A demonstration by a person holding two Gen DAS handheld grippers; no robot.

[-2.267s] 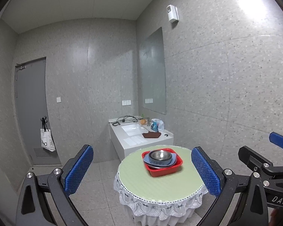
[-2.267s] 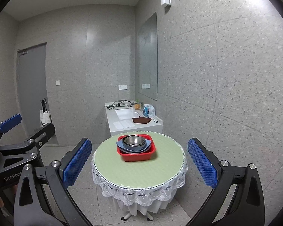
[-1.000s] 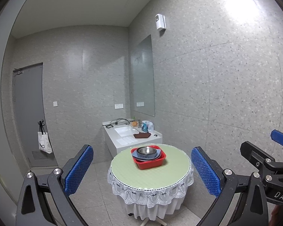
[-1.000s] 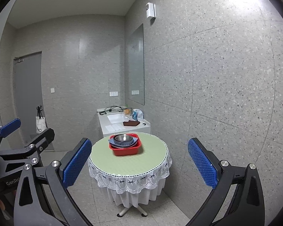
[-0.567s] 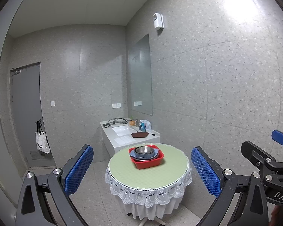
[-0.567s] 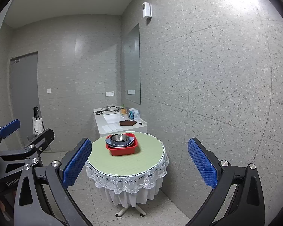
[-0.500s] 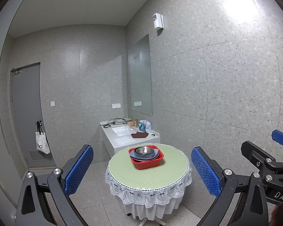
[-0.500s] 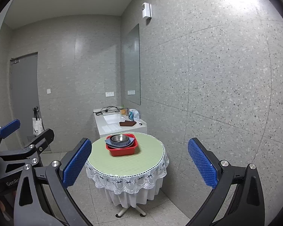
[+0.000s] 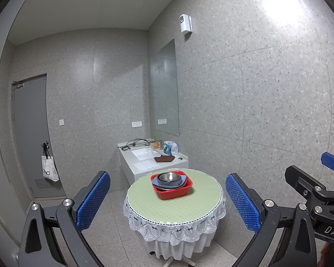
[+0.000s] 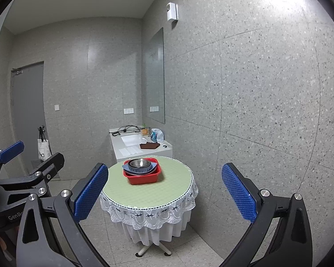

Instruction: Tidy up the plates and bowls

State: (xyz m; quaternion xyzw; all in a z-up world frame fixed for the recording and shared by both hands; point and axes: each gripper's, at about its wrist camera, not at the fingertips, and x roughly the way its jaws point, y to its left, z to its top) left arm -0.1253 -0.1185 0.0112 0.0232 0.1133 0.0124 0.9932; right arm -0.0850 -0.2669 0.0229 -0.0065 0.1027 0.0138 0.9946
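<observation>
On the table: a round table (image 9: 167,209) under a pale green cloth with a white lace skirt carries a red square plastic basin (image 9: 172,188) near its far side.
Dishes: inside the basin sits a blue plate with pointed corners (image 9: 168,183), and nested on it a round stainless-steel bowl (image 9: 168,177); the same stack shows from the right camera (image 10: 140,166).
Left gripper (image 9: 167,202): blue-padded jaws spread wide, nothing between them, well short of the table.
Right gripper (image 10: 164,197): likewise spread wide and empty, well apart from the basin.
Behind: a white sink counter (image 9: 144,155) against the grey speckled wall, with a brown cloth (image 9: 163,159) on it.
Step, as I judge it: either the dishes are already gathered and the job is closing, or it has not begun; nothing is in hand.
Next move, if any: both tools would have to close in on the table before one could take the bowl's rim.
</observation>
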